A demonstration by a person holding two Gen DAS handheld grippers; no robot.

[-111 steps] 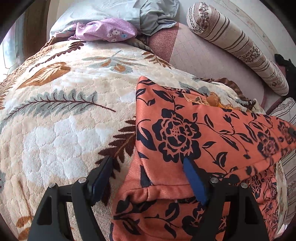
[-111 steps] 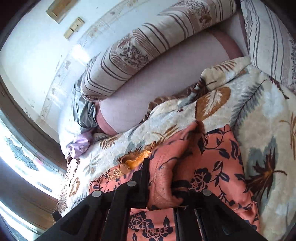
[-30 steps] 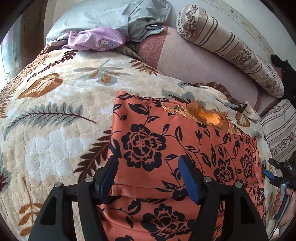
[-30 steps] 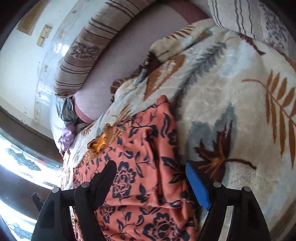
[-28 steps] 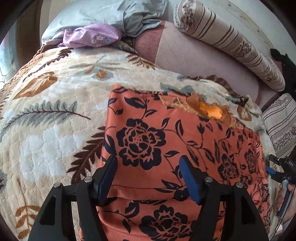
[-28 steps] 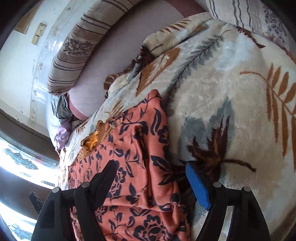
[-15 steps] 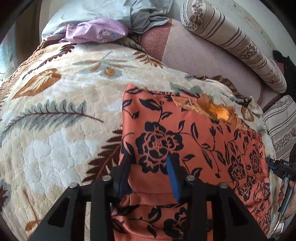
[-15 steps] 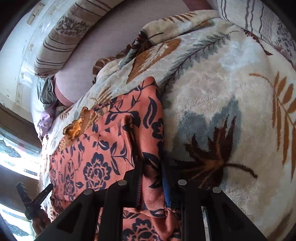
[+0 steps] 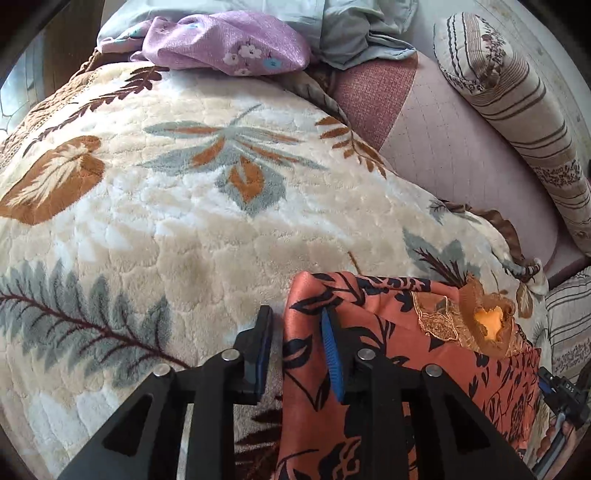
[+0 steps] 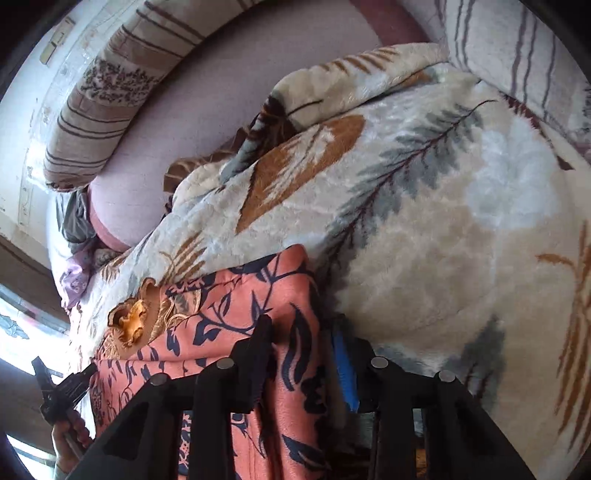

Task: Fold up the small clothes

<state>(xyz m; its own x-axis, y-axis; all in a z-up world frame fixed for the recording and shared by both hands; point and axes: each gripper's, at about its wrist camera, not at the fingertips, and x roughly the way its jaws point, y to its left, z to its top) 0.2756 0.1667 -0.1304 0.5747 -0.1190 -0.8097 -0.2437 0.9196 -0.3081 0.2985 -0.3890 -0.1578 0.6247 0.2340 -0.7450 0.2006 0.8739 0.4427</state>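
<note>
An orange garment with dark flowers (image 9: 424, 369) lies on a cream leaf-print blanket (image 9: 184, 221); an orange lace trim (image 9: 487, 321) sits at its far edge. My left gripper (image 9: 297, 332) grips the garment's left edge, raised off the blanket, and its jaws are closing on the cloth. In the right wrist view the garment (image 10: 207, 332) stands up in a fold between the fingers of my right gripper (image 10: 301, 339). Those jaws are opening slightly with the cloth still held. Each view shows the other gripper: the right one (image 9: 561, 391) and the left one (image 10: 62, 384).
A striped bolster (image 9: 524, 107) lies along the far wall on a pink sheet (image 9: 461, 155). A purple flowered cloth (image 9: 221, 40) and a grey-blue cloth (image 9: 351, 33) are heaped at the far left. A striped pillow (image 10: 517, 48) borders the blanket on the right.
Both grippers went from wide open to closed on the garment's near part. They carried it toward the far edge, so the garment now shows folded over and shorter.
</note>
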